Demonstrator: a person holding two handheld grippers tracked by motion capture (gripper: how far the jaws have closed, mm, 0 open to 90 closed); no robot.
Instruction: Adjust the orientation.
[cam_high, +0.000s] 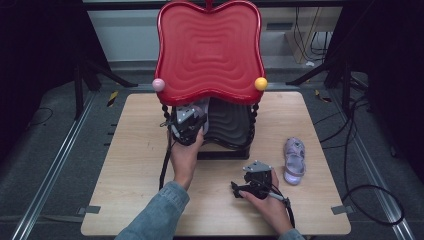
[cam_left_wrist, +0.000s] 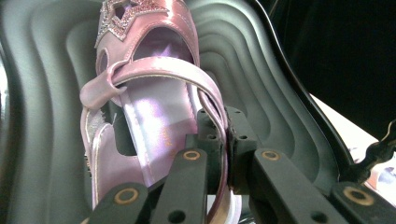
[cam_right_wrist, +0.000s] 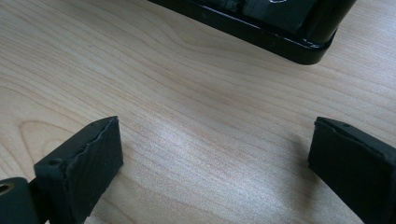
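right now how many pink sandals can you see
2. One sandal is clamped by its side edge in the left gripper on the black lower shelf. The other sandal lies on the table, beside the right gripper.

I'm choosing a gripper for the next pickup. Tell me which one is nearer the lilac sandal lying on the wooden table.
Right. The right gripper rests on the table just left of the lilac sandal, jaws open. The left gripper is farther off, at the black lower shelf, clamping another pink sandal.
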